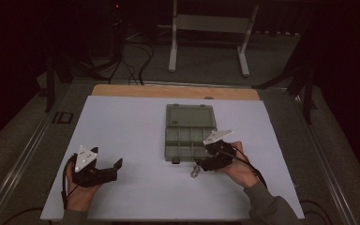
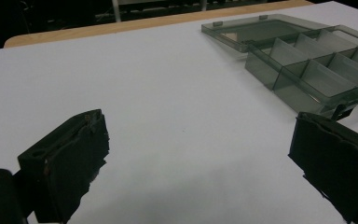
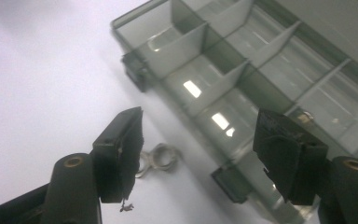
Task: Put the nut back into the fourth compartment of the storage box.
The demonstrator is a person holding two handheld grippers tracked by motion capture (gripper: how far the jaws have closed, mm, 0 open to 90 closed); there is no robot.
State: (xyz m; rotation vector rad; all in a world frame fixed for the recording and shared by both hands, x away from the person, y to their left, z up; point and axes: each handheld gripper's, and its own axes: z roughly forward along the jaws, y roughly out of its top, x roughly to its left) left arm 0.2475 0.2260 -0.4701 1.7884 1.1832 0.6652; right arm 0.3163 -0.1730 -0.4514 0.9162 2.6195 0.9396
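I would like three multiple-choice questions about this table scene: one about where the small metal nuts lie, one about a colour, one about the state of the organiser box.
1. Where do the metal nuts lie?
A. in a compartment
B. on the white sheet just outside the organiser box
C. on the lid

2. What colour is the box?
A. smoky grey-green
B. red
C. yellow

3. How is the box?
A. latched shut
B. open, lid laid flat
C. upside down

Answers: 1 B, they rest on the sheet beside the front wall; 2 A, translucent grey-green walls; 3 B, dividers exposed, lid flat behind.
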